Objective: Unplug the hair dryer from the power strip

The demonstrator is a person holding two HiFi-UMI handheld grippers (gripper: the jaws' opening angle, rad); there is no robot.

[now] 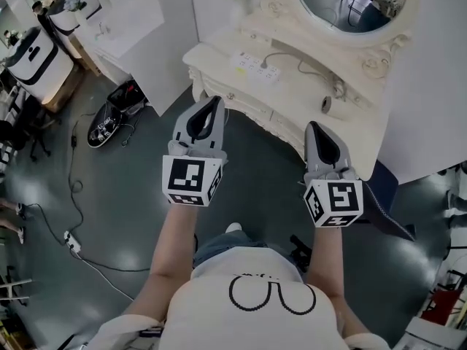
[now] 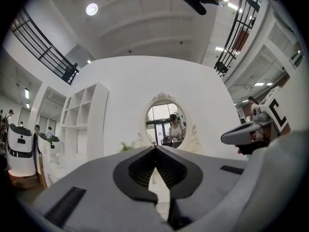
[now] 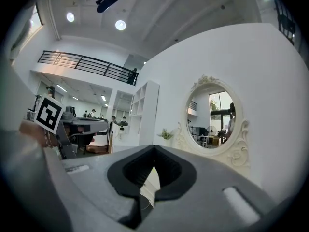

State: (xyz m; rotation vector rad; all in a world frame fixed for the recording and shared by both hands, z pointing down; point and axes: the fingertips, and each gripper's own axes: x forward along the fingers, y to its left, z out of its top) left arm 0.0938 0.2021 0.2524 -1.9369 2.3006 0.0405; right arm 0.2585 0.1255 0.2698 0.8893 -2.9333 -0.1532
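Observation:
A white power strip [image 1: 256, 68] lies on the ornate white dressing table [image 1: 292, 100], with a grey plug [image 1: 265, 63] in it. Its cord [image 1: 303, 65] runs right toward the hair dryer [image 1: 334, 93], which is small and hard to make out. My left gripper [image 1: 216, 100] is shut and empty, its tip at the table's near-left edge, short of the strip. My right gripper [image 1: 313, 125] is also shut and empty, below the table's front edge. In the left gripper view the closed jaws [image 2: 155, 148] face the oval mirror [image 2: 165, 124]. The right gripper's jaws [image 3: 154, 148] point the same way.
The oval mirror [image 1: 350, 6] stands on the table's back. A blue seat [image 1: 383, 188] is at the right. On the floor at the left lie cables, a small strip [image 1: 71, 240] and a black bag [image 1: 109, 122]. White machines [image 1: 36, 57] and a shelf unit [image 2: 82, 124] stand further left.

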